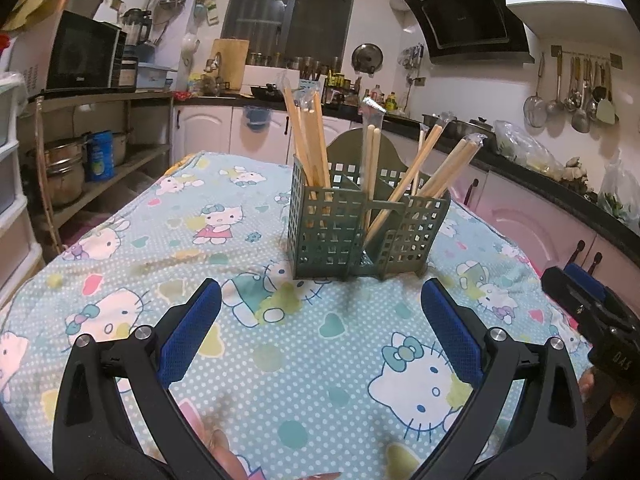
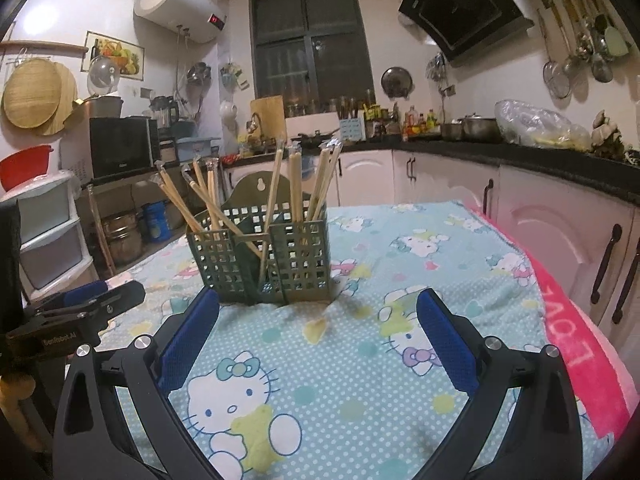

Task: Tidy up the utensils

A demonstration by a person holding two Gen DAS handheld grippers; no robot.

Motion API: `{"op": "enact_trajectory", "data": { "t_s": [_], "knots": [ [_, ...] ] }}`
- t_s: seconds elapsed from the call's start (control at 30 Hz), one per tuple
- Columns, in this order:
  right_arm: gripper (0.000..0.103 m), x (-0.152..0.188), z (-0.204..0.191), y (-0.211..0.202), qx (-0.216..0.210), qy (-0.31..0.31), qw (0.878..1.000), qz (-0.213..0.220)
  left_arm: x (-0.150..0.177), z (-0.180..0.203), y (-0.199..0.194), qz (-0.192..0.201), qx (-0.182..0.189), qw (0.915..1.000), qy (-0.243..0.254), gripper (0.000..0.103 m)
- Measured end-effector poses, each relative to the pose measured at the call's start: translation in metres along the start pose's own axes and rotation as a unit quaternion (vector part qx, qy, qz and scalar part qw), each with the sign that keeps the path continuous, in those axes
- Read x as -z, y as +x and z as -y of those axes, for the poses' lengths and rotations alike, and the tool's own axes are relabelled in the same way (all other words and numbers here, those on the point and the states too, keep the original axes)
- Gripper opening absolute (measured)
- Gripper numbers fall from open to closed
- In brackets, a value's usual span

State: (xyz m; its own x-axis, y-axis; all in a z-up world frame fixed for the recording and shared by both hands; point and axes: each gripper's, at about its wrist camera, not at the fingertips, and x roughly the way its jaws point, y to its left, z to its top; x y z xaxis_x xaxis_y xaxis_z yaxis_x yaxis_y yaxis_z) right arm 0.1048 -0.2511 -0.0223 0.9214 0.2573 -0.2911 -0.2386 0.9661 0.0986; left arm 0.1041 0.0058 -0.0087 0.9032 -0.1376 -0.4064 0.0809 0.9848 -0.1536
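Right wrist: left claw (image 2: 120, 294) marked "Senfosbot-AI", towel (image 2: 572, 344) "LOVE"

- Lighting: indoor artificial, moderately bright; window (image 2: 312, 40) dark.
- Glare: bright patch on wall far left of window, right wrist view.
- Shadows: soft, beneath utensil holder (image 1: 360, 236).
- Distortion: strong fisheye bending, black corner vignetting.
- Focus: slight softness throughout.

A cartoon-cat tablecloth (image 1: 280, 360) covers the table, with a microwave (image 1: 82, 56) and hanging ladles (image 1: 576, 92) (wall-mounted) behind.
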Motion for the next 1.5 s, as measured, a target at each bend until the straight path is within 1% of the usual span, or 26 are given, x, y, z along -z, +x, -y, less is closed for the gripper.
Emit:
{"op": "enact_trajectory", "data": {
  "t_s": [0.13,0.33,0.6,1.5],
  "knots": [
    [0.096,0.0014,0.0025,-0.0009,0.004,0.006,1.000,0.009,0.0032,-0.0009,0.0039,-0.007,-0.009,0.9999,0.002,0.091],
    [0.096,0.0027,0.0025,0.0007,0.005,0.006,1.000,0.008,0.0037,-0.0021,0.0039,-0.006,-0.017,0.9998,-0.001,0.092],
    [0.096,0.0054,0.0007,0.0000,0.005,0.002,1.000,0.010,0.0043,-0.0053,0.0014,-0.001,-0.016,0.9998,-0.008,0.092],
    [0.096,0.0058,0.0010,-0.0007,0.006,0.002,1.000,0.010,0.0045,-0.0060,0.0010,-0.002,-0.022,0.9997,-0.008,0.092]
  ]
}}
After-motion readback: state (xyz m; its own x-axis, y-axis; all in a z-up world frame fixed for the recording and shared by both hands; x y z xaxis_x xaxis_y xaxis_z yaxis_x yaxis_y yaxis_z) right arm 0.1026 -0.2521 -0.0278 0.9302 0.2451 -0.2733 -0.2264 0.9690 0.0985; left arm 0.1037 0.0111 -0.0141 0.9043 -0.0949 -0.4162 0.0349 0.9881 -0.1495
